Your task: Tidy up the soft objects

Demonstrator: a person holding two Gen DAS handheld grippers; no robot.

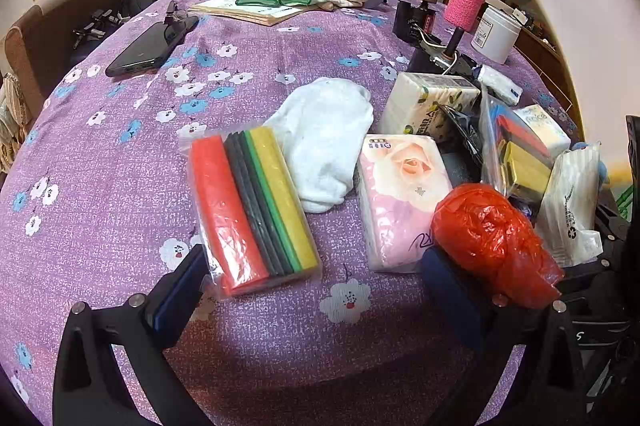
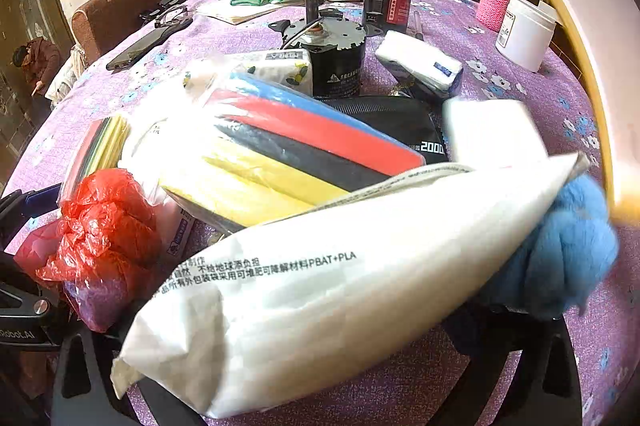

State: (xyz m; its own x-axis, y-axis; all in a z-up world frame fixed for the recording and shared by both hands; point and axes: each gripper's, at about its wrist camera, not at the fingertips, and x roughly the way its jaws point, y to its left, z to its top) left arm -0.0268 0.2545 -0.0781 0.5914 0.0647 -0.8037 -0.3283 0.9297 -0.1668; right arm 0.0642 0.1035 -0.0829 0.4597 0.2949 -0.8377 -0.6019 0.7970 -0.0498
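Left wrist view: the left gripper (image 1: 320,290) is spread wide over the purple flowered desk (image 1: 120,146), holding nothing. Its left finger sits just beside the near corner of a sponge pack (image 1: 252,210), and its right finger is next to a crumpled red bag (image 1: 492,234). A pink tissue pack (image 1: 400,198) lies between those two, and beyond them a white sock (image 1: 324,138) rests against the sponge pack's far side. Further right are a leaf-print tissue pack (image 1: 428,102) and a second sponge pack (image 1: 520,150) leaning in the pile.

Right wrist view: a white pouch (image 2: 340,286) fills the space across the right gripper (image 2: 316,366), lying tilted between its fingers. The fingertips are hidden beneath it, so I cannot tell whether they pinch it. A blue plush (image 2: 568,250) touches the pouch's far right end. The red bag (image 2: 104,226) sits left of it, the second sponge pack (image 2: 296,158) just behind.
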